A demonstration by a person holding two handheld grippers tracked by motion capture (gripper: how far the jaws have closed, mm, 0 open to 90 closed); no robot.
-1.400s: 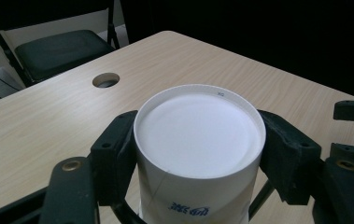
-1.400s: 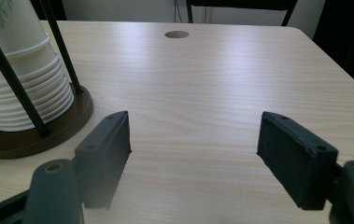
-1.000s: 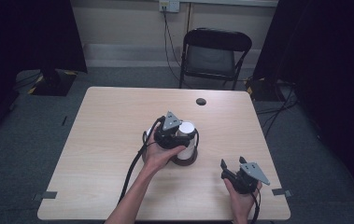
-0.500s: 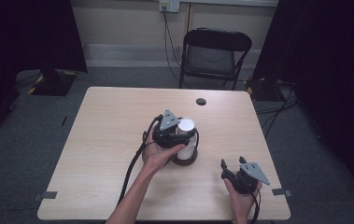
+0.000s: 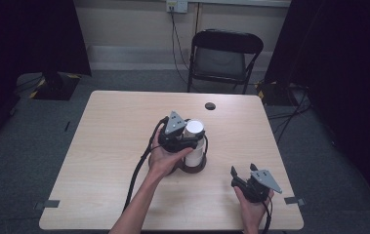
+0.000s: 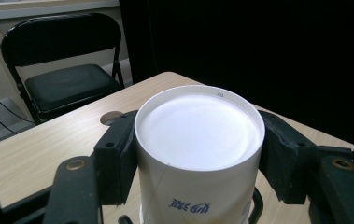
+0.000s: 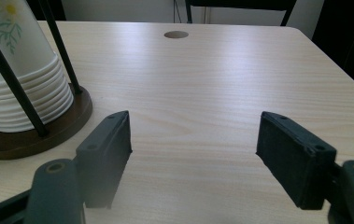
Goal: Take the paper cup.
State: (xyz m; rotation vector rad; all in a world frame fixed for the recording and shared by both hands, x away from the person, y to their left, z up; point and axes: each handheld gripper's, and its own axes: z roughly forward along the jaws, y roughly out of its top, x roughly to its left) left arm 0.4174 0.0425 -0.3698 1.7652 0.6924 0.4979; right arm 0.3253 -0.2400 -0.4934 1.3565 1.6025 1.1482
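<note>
Clamping both pads on the top paper cup [image 6: 198,154], your left gripper [image 5: 182,139] holds it at the head of the cup stack [image 7: 20,79]. That stack stands upside down in a dark round holder [image 7: 48,133] directly below. Your right gripper [image 5: 243,178] rests well apart, jaws spread, nothing between them.

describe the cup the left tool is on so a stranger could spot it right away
On the light wooden table, near its middle, stands a dark round holder with thin black rods. A stack of upside-down white paper cups sits in it. The one meant is the top cup, flat bottom up, blue print on its side, clamped by the left tool.
</note>
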